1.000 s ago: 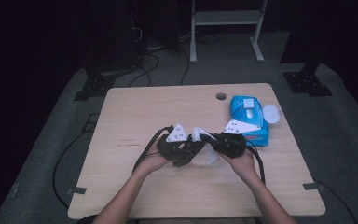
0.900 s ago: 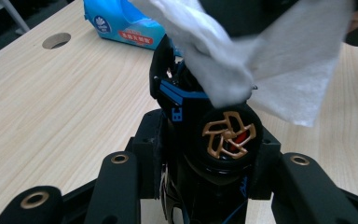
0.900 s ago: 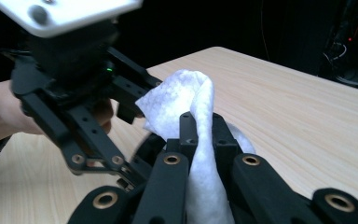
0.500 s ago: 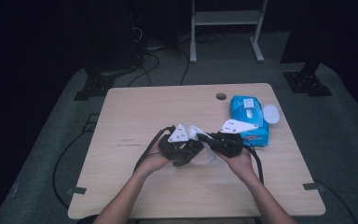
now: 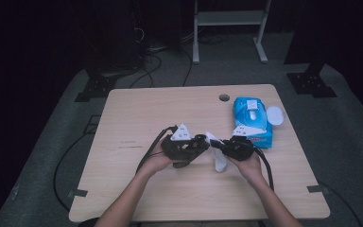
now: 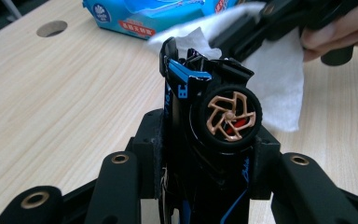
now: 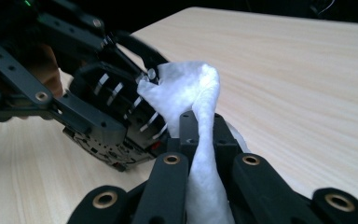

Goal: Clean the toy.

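While the left gripper (image 6: 200, 154) is clamping a black-and-blue toy car (image 6: 209, 116) upright between its jaws, the right gripper (image 7: 200, 140), pinching a white wet wipe (image 7: 186, 93), is pressing it against the car's far end, so cleaning seems underway, not finished.

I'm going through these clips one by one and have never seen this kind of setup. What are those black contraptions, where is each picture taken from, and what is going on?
No robot here: a person holds a black two-jaw hand gripper in each hand. The high view looks down on the light wooden table. The other two pictures come from cameras riding on the grippers.

The left gripper is clamped on a black and blue toy car with bronze-spoked wheels. The right gripper pinches a white wet wipe and presses it against the car, apparently wiping it.

Farther back lies a blue wet wipe pack, its round white lid open.
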A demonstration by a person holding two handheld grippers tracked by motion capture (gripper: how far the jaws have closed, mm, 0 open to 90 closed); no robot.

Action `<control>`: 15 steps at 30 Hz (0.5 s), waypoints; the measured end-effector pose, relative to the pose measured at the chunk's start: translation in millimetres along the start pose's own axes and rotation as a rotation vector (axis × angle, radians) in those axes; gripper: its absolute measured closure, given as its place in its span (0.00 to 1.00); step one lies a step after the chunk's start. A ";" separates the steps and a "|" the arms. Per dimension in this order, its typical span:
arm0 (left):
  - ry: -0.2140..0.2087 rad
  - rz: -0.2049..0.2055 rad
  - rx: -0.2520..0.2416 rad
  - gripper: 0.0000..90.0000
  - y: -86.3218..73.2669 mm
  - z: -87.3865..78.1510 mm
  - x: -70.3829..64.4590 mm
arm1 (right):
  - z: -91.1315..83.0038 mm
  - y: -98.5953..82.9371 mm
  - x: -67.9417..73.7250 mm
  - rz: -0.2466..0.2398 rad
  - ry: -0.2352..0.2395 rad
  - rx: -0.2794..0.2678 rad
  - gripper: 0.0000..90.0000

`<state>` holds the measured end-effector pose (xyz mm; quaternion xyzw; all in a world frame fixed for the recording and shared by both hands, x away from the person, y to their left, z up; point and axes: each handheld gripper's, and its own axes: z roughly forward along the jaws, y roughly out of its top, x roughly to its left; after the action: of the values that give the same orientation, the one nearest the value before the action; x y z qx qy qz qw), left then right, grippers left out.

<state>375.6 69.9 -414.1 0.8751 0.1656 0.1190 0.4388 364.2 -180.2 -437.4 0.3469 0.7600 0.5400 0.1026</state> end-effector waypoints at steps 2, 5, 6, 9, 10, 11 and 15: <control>-0.004 0.001 0.011 0.63 0.6 3.4 2.8 | -5.9 3.1 -1.3 -0.005 -0.011 -0.009 0.96; -0.014 -0.009 0.054 0.63 1.5 11.2 7.2 | -15.1 6.4 -2.5 -0.016 -0.020 -0.022 0.96; -0.010 -0.004 0.085 0.63 2.7 15.7 9.5 | -17.4 6.7 -2.7 -0.014 -0.023 -0.023 0.96; -0.011 -0.003 0.122 0.63 4.7 23.0 13.8 | -21.7 4.9 -4.5 -0.021 -0.030 -0.018 0.96; -0.015 -0.001 0.152 0.64 6.2 27.0 16.2 | -22.3 4.2 -5.0 -0.018 -0.029 -0.016 0.96; -0.017 -0.001 0.167 0.64 7.2 29.6 17.5 | -22.9 2.9 -6.3 -0.015 -0.030 -0.016 0.96; -0.019 -0.017 0.198 0.67 13.2 38.0 27.5 | -24.6 0.2 -10.8 -0.007 -0.035 -0.010 0.96</control>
<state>416.6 45.6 -424.0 0.9138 0.1800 0.0901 0.3527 359.2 -205.5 -429.8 0.3532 0.7565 0.5373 0.1193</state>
